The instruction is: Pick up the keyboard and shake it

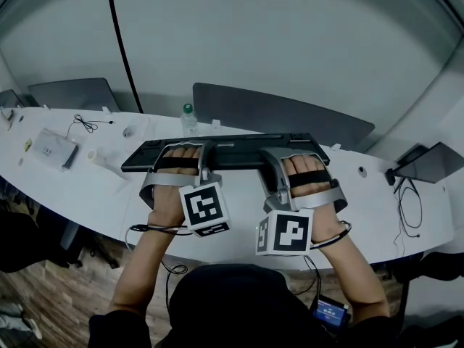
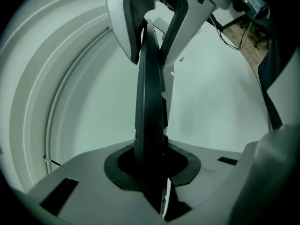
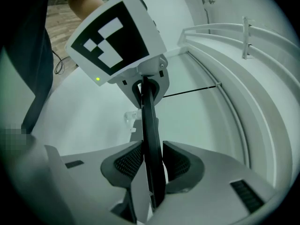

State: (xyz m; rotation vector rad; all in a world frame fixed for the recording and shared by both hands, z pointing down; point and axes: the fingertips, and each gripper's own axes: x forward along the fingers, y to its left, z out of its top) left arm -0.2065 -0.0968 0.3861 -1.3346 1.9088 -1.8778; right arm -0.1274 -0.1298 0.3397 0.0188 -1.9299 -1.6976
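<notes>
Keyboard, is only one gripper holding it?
No, the left gripper and the right gripper each clamp the keyboard.

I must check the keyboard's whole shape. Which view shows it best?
The head view: the keyboard shows end to end. Both gripper views show only its thin edge, clamped between the jaws.

Plain grey wall (image 1: 290, 42) up at 12 o'clock, long white desk (image 1: 87, 194) running 9 to 3, wood floor (image 1: 43, 303) around 8, black cable (image 1: 119, 42) hanging at 11.
</notes>
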